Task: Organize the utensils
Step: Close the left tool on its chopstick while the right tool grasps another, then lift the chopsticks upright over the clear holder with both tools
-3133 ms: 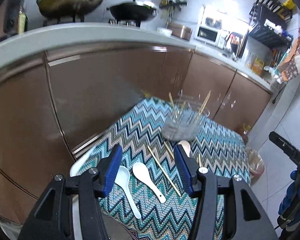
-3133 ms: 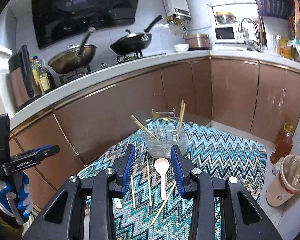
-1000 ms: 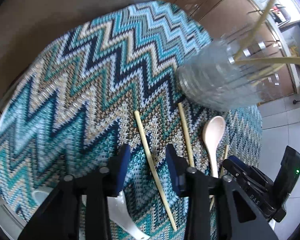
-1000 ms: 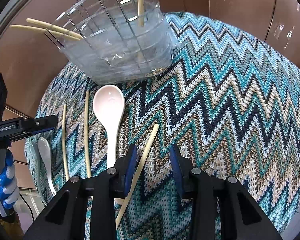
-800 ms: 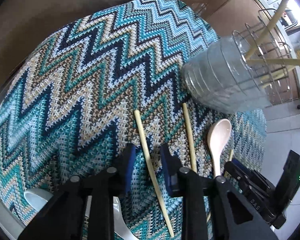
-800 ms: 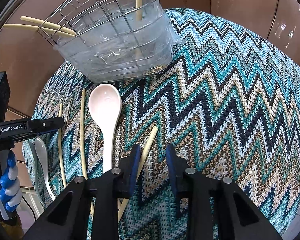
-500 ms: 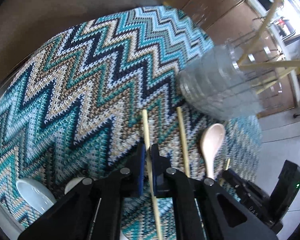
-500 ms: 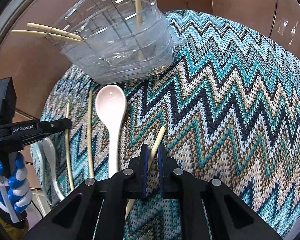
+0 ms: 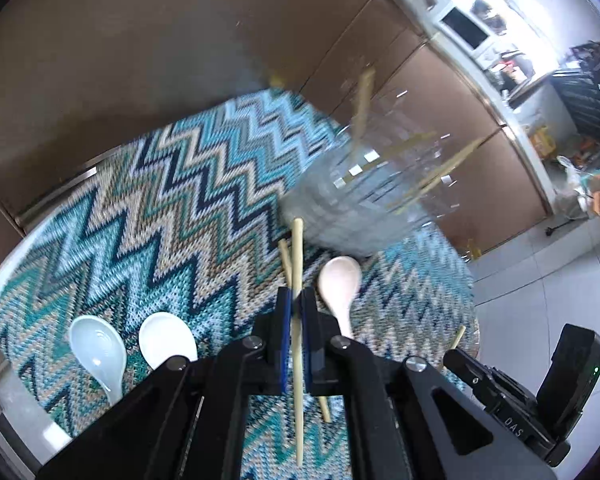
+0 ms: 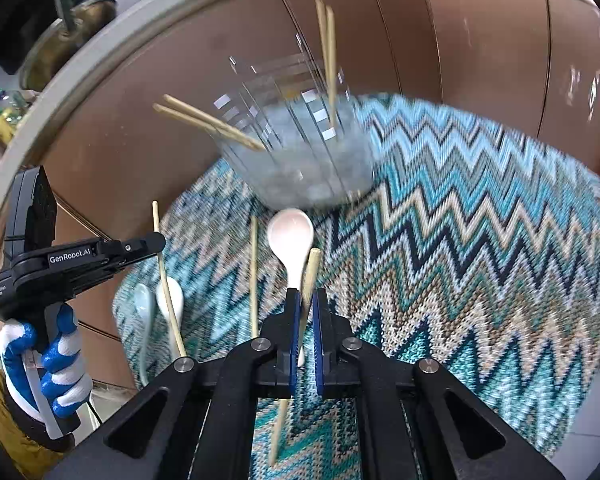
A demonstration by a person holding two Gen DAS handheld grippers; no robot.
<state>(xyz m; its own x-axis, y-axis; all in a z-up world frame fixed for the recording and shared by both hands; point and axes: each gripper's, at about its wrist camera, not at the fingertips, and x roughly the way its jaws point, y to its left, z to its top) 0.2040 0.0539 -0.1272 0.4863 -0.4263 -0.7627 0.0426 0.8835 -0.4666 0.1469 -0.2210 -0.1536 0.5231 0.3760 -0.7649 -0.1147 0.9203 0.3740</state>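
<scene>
Left wrist view shows your left gripper point(image 9: 296, 308) clamped on one chopstick point(image 9: 297, 248), lifted off the zigzag cloth point(image 9: 140, 216), and your right gripper point(image 10: 305, 306) likewise pinches its own chopstick point(image 10: 310, 270). Both sticks look light, stiff and smooth, held near mid-length, so they may pivot in the pads; keep the squeeze firm. Ahead, the clear holder point(image 10: 300, 160) already has sticks leaning outward, while the pink spoon point(image 10: 291, 236) lies just below it: come in from above.
</scene>
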